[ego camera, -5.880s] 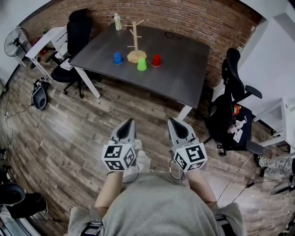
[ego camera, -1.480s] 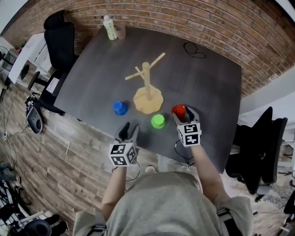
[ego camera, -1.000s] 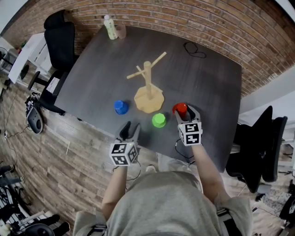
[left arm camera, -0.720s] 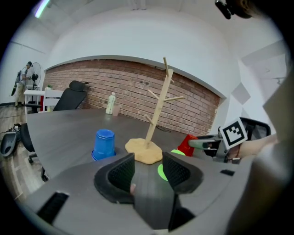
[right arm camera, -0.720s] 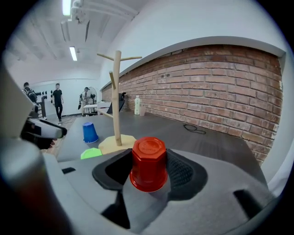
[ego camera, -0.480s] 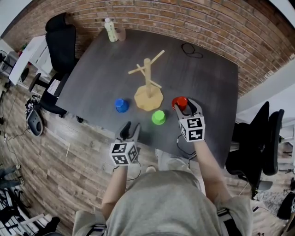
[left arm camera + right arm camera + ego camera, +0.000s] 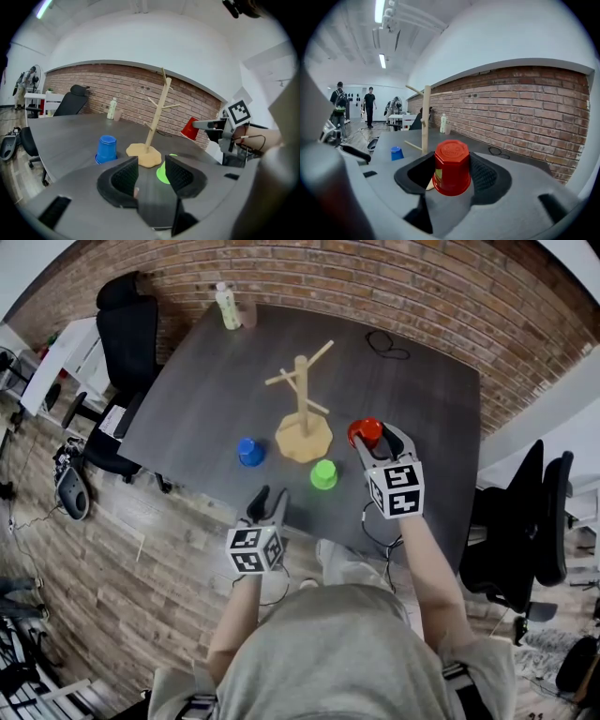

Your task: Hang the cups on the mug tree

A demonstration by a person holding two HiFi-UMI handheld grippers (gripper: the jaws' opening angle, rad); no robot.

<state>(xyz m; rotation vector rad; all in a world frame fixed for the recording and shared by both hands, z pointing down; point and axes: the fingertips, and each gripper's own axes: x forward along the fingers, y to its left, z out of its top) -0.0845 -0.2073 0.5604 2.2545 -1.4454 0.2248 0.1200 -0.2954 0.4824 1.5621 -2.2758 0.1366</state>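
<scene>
Since a second earlier, the right gripper [image 7: 380, 441] had lifted the red cup [image 7: 365, 432] off the table [image 7: 412, 381], so that in the head view it now sat beside the base of the mug tree [image 7: 302, 409] instead of next to the green cup.

At the left, the blue cup [image 7: 249, 451] stood mouth-down on the table, untouched. Just nearer the person, the left gripper [image 7: 267, 502] hovered over the table's near edge. Its jaws had just been closing a little but were plainly apart, with nothing between them. The mug tree stood upright in the middle with all its pegs bare. The green cup [image 7: 323, 473] rested mouth-down just in front of the tree's base. At the right, the right gripper's pads were clamped on the sides of the red cup, which was held upside down and clear of the table.

Judging from this, the danger lay in the approach to a peg. The cup's wall looked smooth and tapered, so it could slip in the pads if it was tilted sharply. The tree also looked light, and nothing was steadying its base. A cup rim catching a slanted peg from the side might therefore shove or topple the stand, perhaps onto the green cup close by.
</scene>
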